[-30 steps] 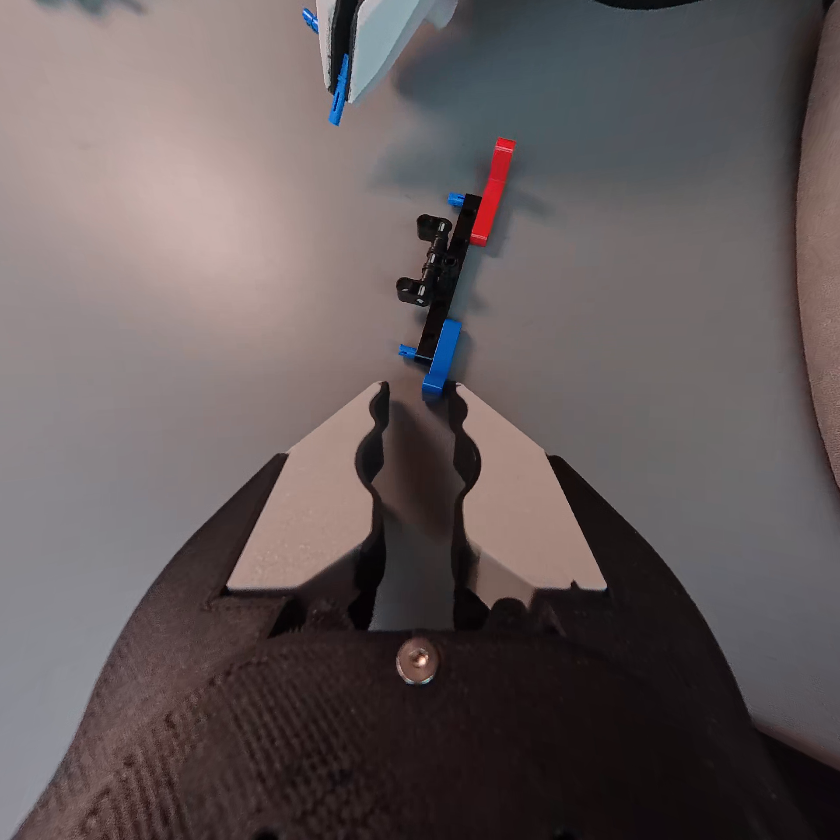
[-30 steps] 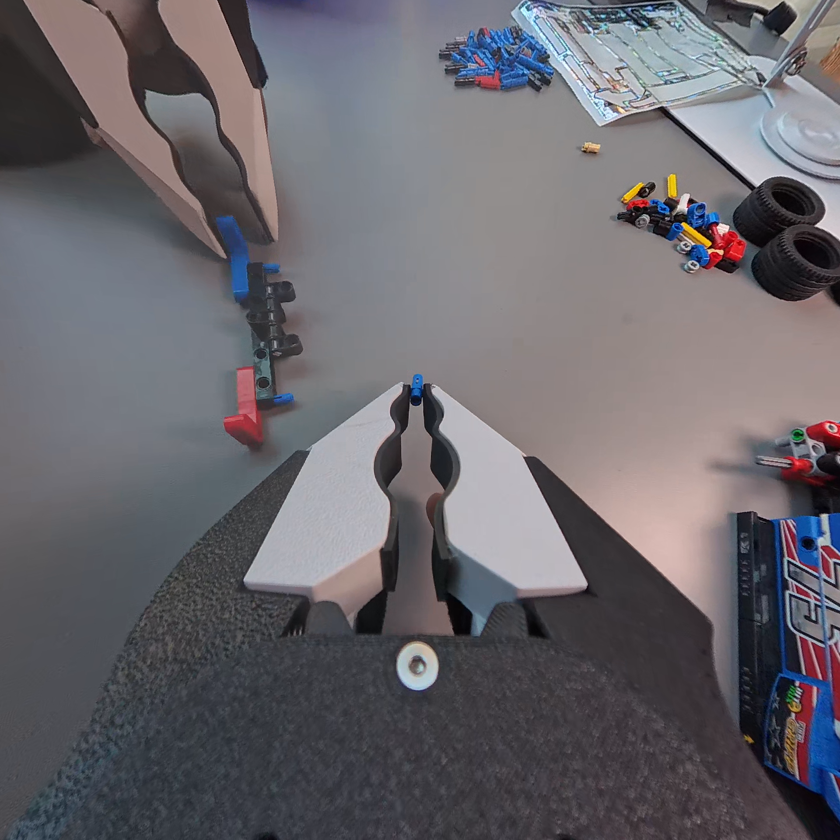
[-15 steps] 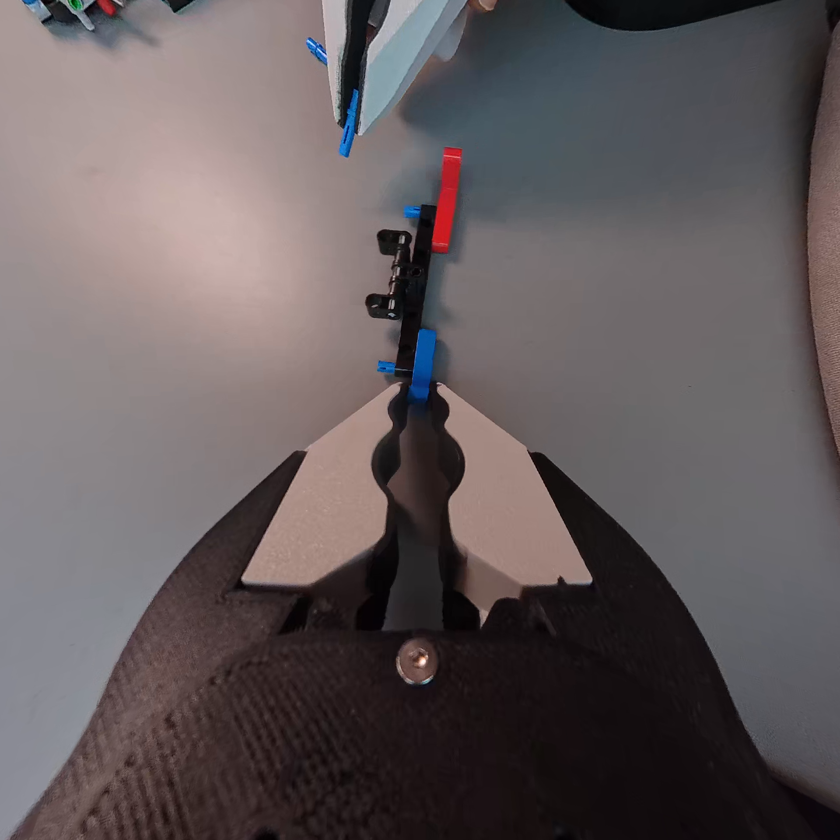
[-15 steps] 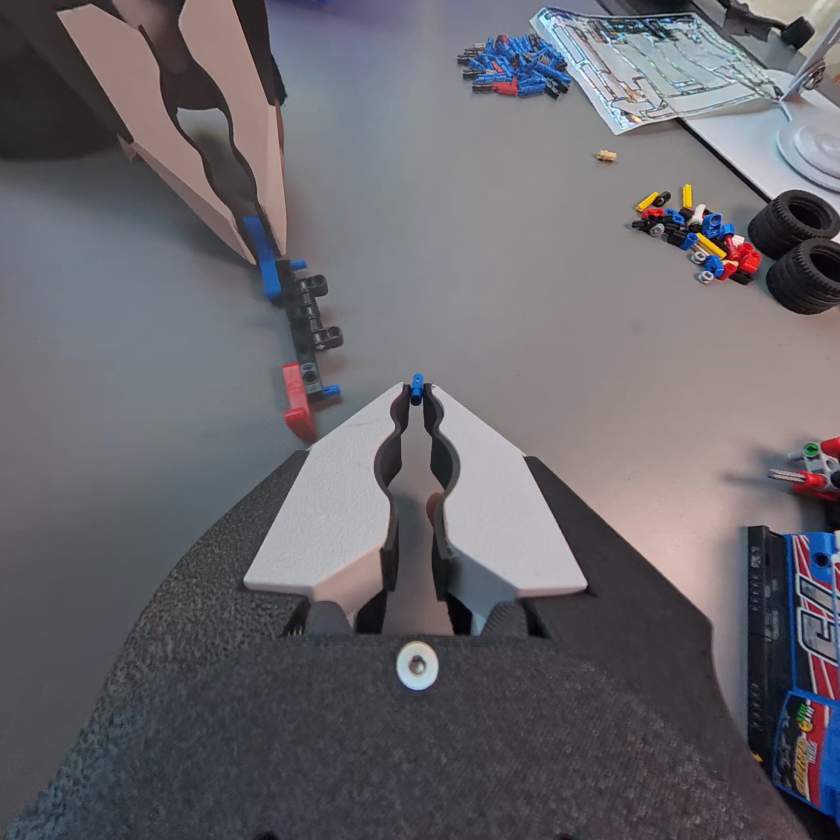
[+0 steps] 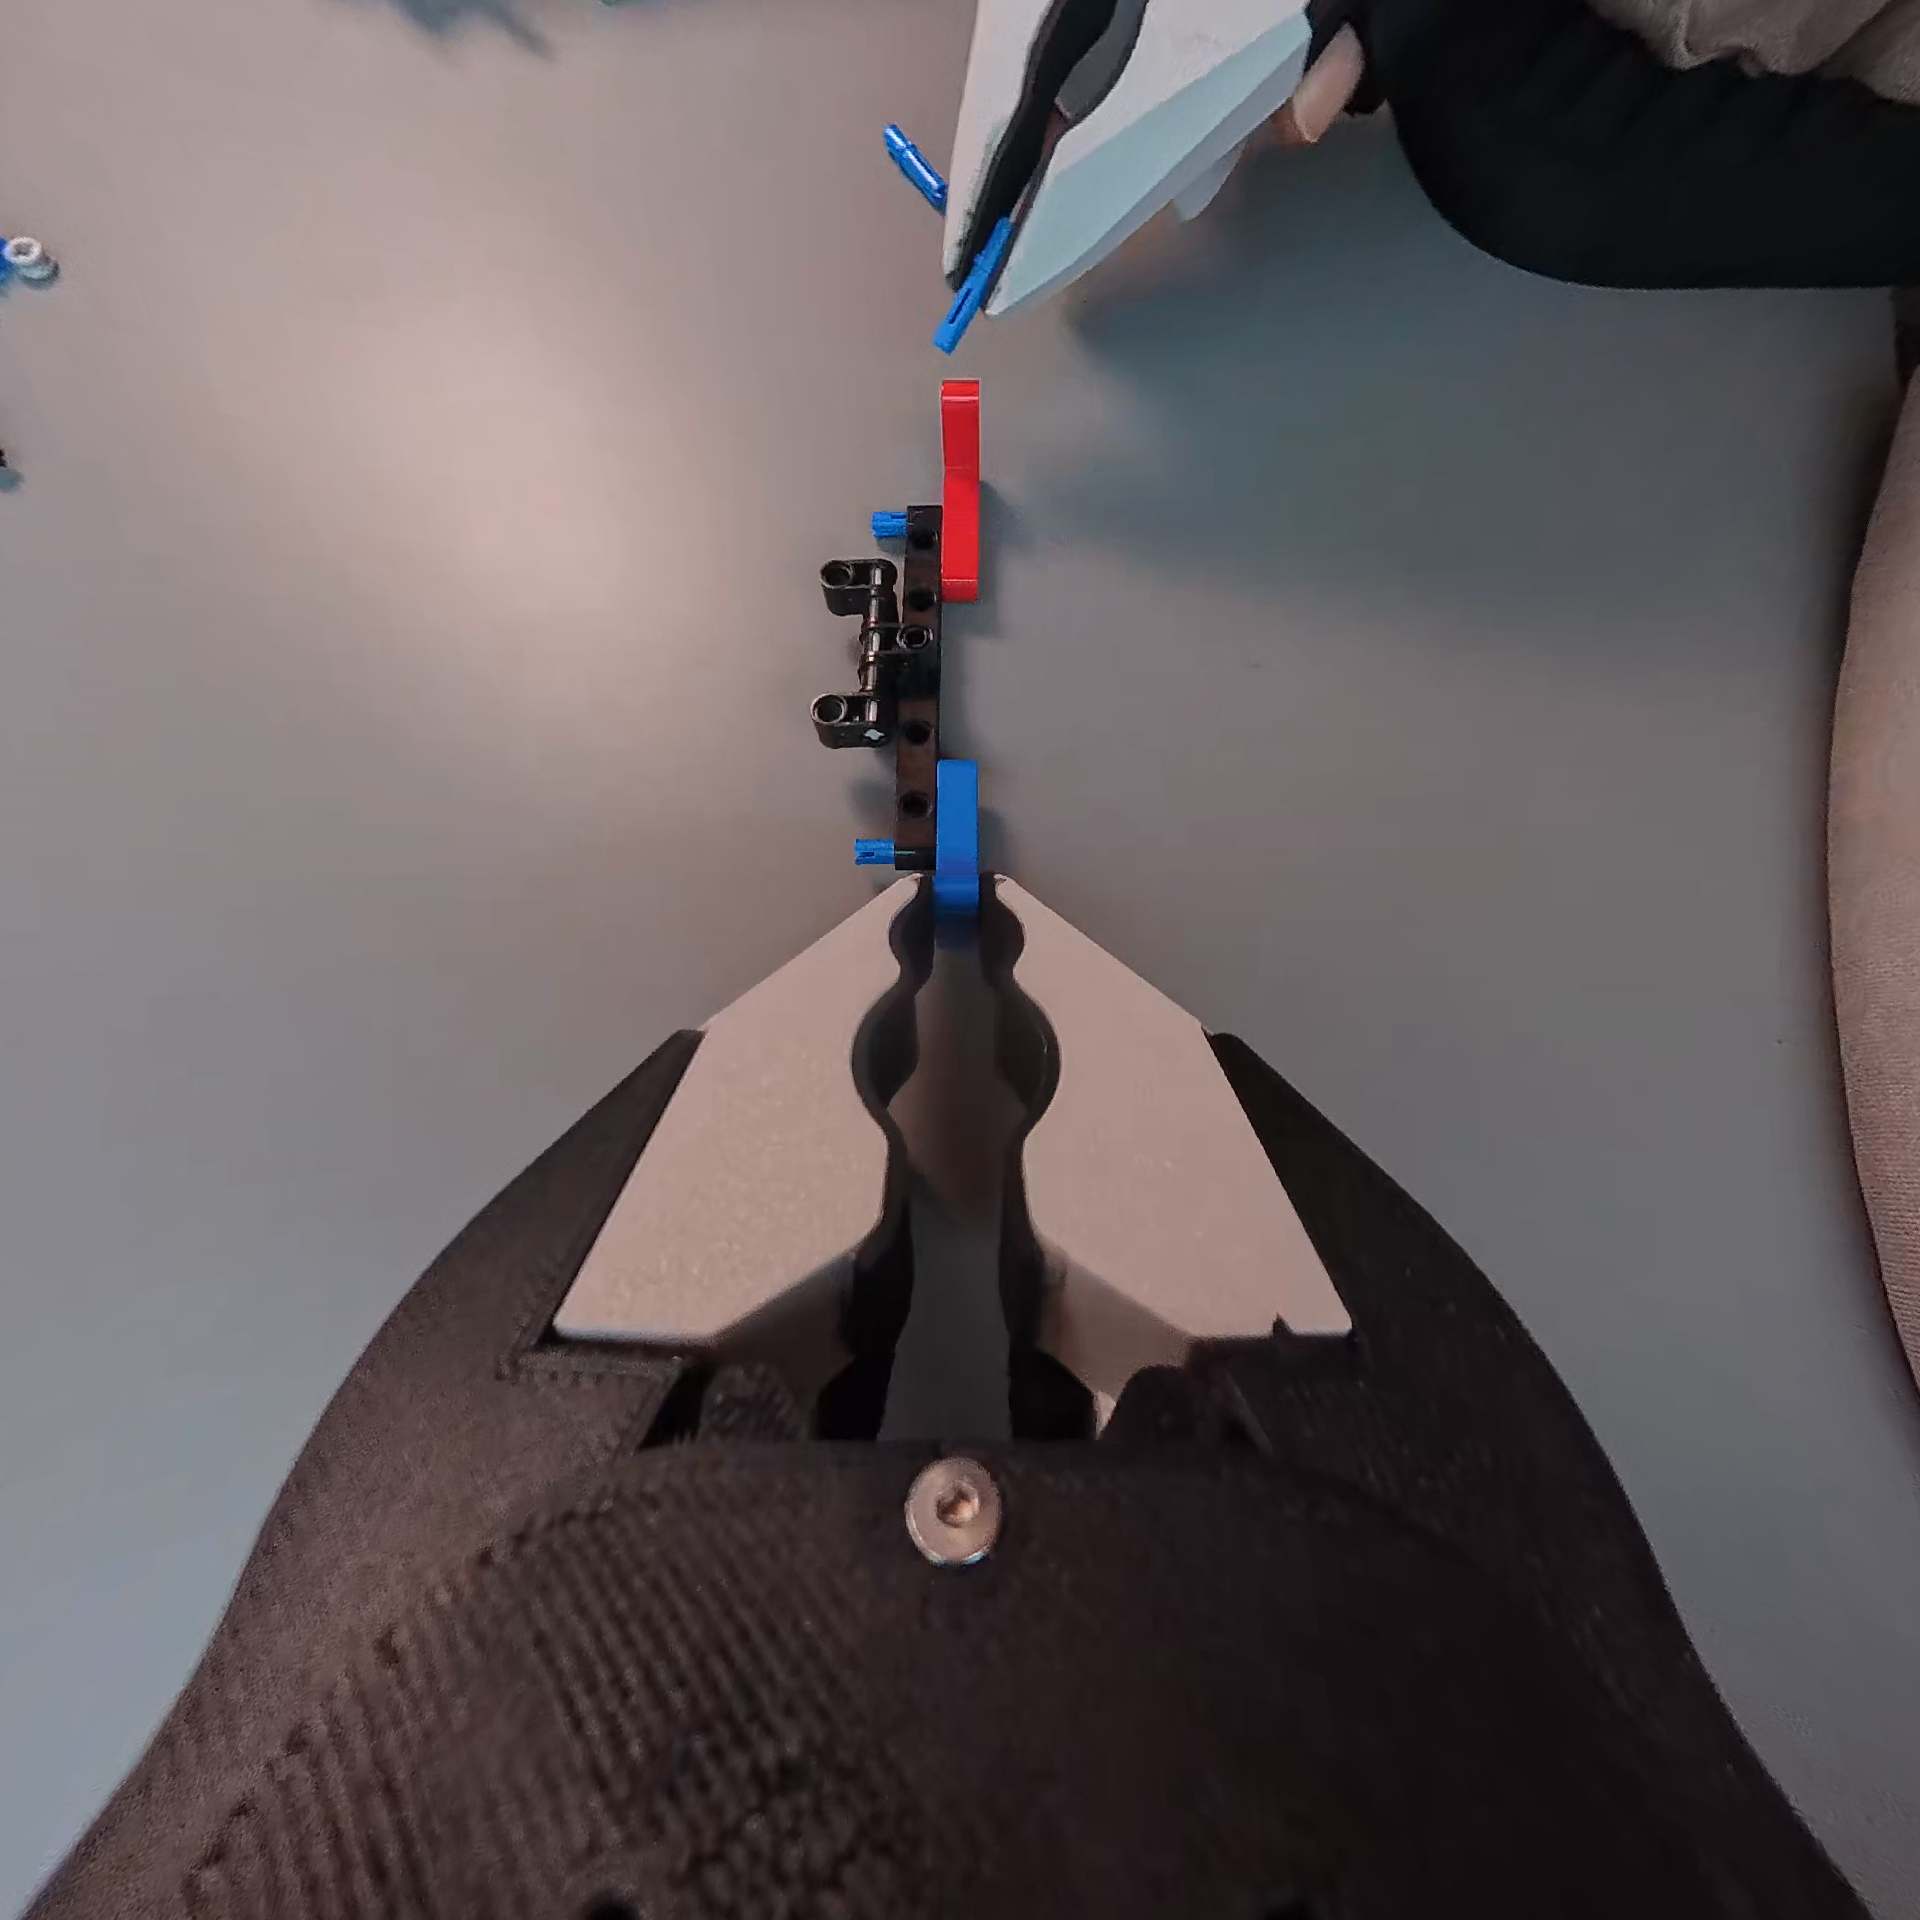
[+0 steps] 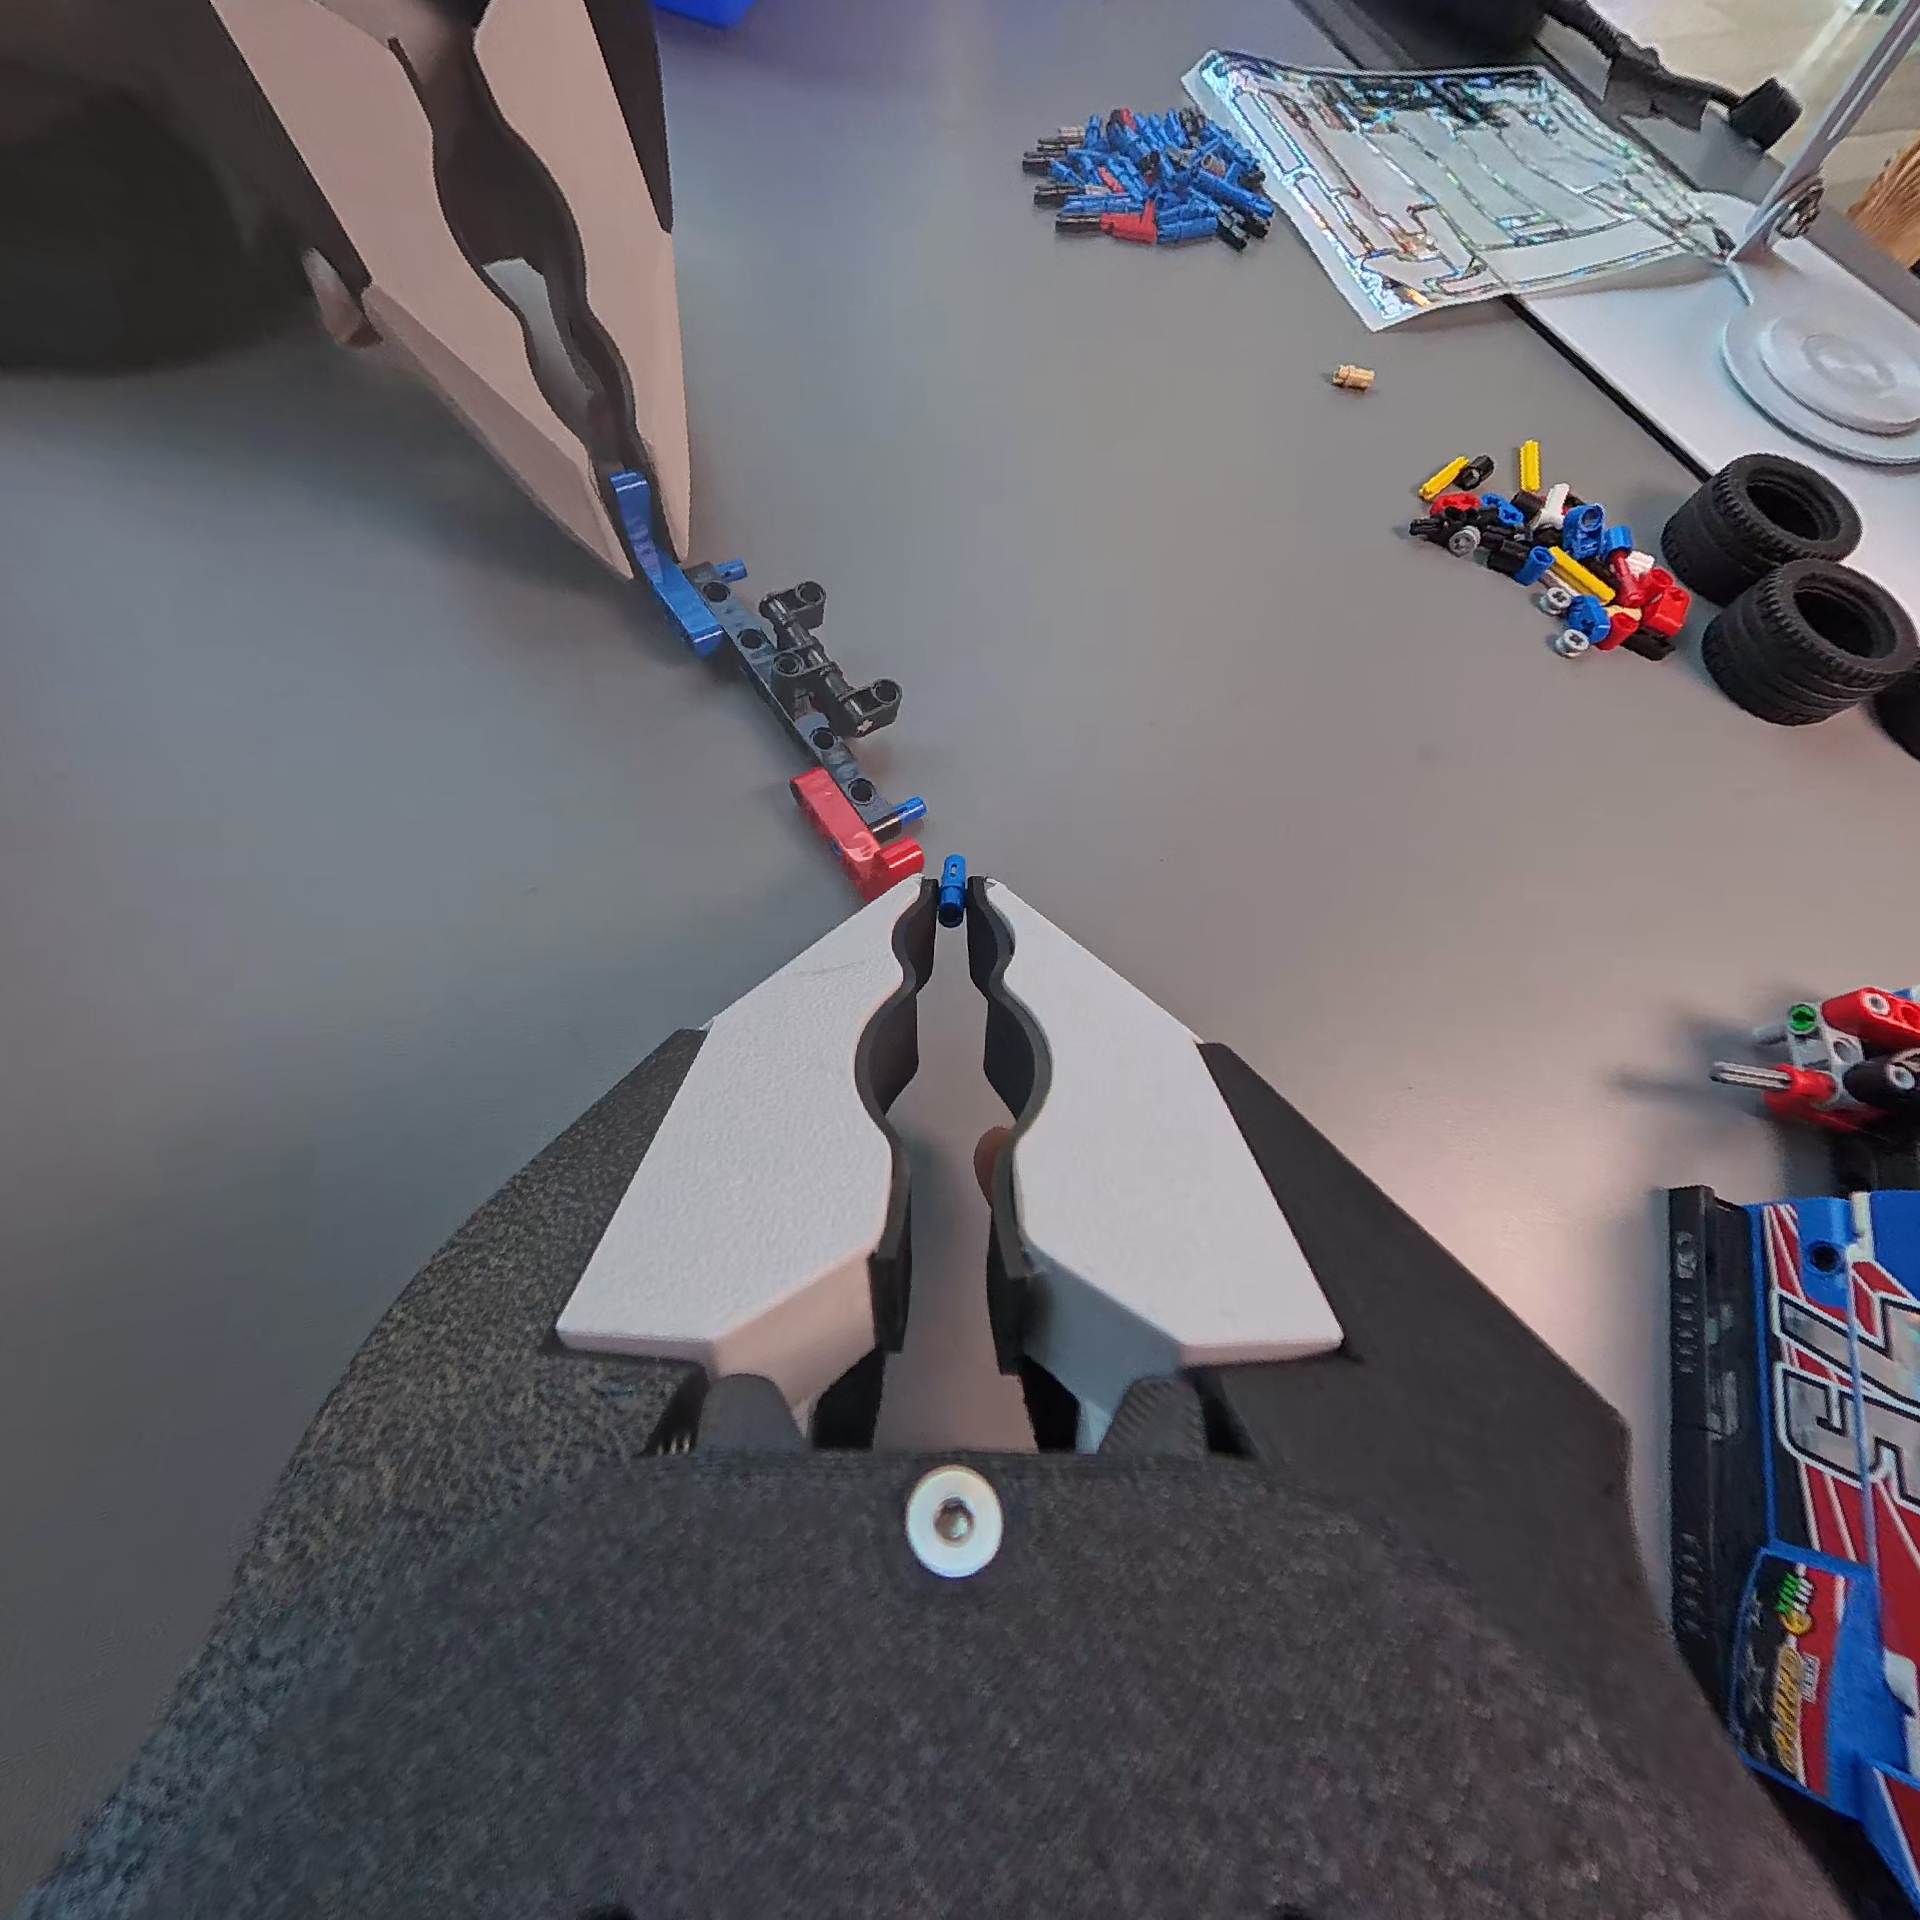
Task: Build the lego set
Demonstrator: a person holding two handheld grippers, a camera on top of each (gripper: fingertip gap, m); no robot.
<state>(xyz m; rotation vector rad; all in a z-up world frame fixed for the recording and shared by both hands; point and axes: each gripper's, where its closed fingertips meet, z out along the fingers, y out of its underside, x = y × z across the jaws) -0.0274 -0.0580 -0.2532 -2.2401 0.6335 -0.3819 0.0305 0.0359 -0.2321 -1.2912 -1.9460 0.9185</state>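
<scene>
A small lego assembly lies on the grey table: a black beam [image 5: 918, 665] with black connectors, a blue piece [image 5: 956, 831] at one end and a red piece [image 5: 960, 488] at the other. My left gripper [image 5: 956, 883] is shut on the blue piece. In the right wrist view the assembly [image 6: 800, 686] runs from the left gripper [image 6: 649, 540] toward me. My right gripper [image 6: 951, 883] is shut on a small blue pin [image 6: 951, 891], just right of the red piece [image 6: 857, 831]. It also shows in the left wrist view [image 5: 982, 281], pin tip [image 5: 961, 312] just above the red piece.
A pile of blue pins [image 6: 1153, 192] and a sticker sheet [image 6: 1455, 187] lie at the back. A pile of mixed small parts [image 6: 1558, 561] and black tyres [image 6: 1787, 582] sit at the right. A partly built blue car [image 6: 1829, 1455] is at the near right. A loose blue pin [image 5: 914, 166] lies nearby. Spacing between my two grippers at the tips: around 12 cm. The partly built blue car [image 6: 1829, 1455] is closer to my right gripper, around 20 cm from its tips; the left tips are 30 cm off.
My left gripper closed on the blue piece and turned the assembly in line with itself. My right gripper moved with the pin toward the red end.
</scene>
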